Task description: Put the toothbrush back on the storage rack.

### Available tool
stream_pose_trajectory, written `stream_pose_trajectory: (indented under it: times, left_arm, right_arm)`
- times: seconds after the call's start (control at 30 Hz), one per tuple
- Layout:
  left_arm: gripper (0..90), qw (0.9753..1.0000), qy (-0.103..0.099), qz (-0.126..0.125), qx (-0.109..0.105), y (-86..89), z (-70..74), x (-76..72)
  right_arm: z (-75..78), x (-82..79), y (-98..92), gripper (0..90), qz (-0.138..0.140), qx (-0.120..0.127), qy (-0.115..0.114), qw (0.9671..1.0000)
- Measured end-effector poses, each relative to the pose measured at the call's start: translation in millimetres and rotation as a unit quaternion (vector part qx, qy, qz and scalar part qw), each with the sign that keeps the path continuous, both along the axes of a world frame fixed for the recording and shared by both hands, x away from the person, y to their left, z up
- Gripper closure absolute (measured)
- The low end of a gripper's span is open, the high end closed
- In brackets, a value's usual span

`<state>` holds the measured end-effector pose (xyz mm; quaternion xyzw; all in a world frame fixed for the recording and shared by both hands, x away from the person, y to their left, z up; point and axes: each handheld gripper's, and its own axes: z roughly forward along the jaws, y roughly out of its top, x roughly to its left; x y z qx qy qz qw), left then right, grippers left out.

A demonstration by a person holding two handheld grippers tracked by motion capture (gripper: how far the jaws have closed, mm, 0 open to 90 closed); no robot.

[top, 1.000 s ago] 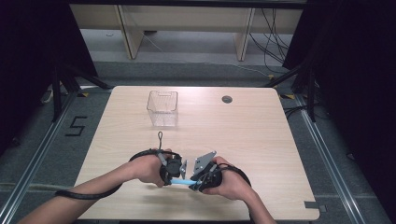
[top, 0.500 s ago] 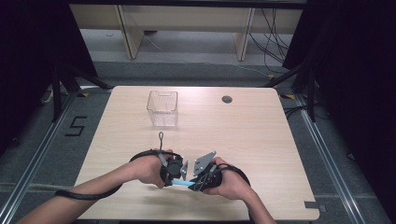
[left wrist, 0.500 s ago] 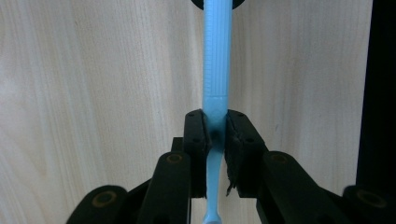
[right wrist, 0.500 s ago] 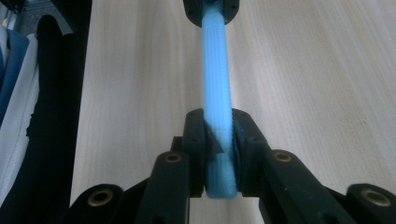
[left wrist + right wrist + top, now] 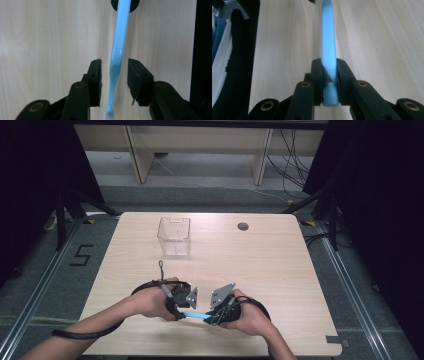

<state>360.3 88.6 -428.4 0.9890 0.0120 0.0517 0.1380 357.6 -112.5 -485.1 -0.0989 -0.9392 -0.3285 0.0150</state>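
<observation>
A: Where's the toothbrush (image 5: 117, 52)?

B: Held low over the tabletop (image 5: 280, 255), near its front edge, spanning between both tongs. The right tongs (image 5: 329, 75) are clamped on the ribbed handle end; the left tongs (image 5: 114, 75) stand apart around the thin neck, touching nothing.

A: How will it handle?

B: Light, stiff plastic, probably. The ribbed handle should grip best; the smooth neck looks slippery and bendy.

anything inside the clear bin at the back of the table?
The clear bin looks empty; the table shows through its walls. Its floor near the front wall is too small to check. The toothbrush is between the grippers.
</observation>
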Motion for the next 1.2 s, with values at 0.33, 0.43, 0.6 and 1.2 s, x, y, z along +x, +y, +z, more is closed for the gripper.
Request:
stream_pose_trajectory:
  times: [0.33,0.43,0.6,1.2]
  left_arm:
    - [51.8,0.9932,-0.018,0.062,-0.097,30.2,3.9,-16.1]
    - [50.9,0.9905,-0.005,0.076,-0.115,34.0,-1.2,-20.8]
    - [48.5,0.9862,0.000,0.097,-0.134,39.5,-10.2,-20.8]
    - [39.0,0.9182,0.007,0.250,-0.307,59.4,-39.6,-7.7]
  right_arm:
    - [-0.9,5.3,-16.8,78.7,-0.048,0.035,-0.039,0.9975]
    - [-1.2,5.8,-19.7,78.8,-0.068,0.050,-0.056,0.9949]
    - [-1.3,4.7,-23.6,78.7,-0.094,0.073,-0.062,0.9909]
    - [-4.0,-1.2,-33.1,78.8,-0.190,0.162,-0.120,0.9608]
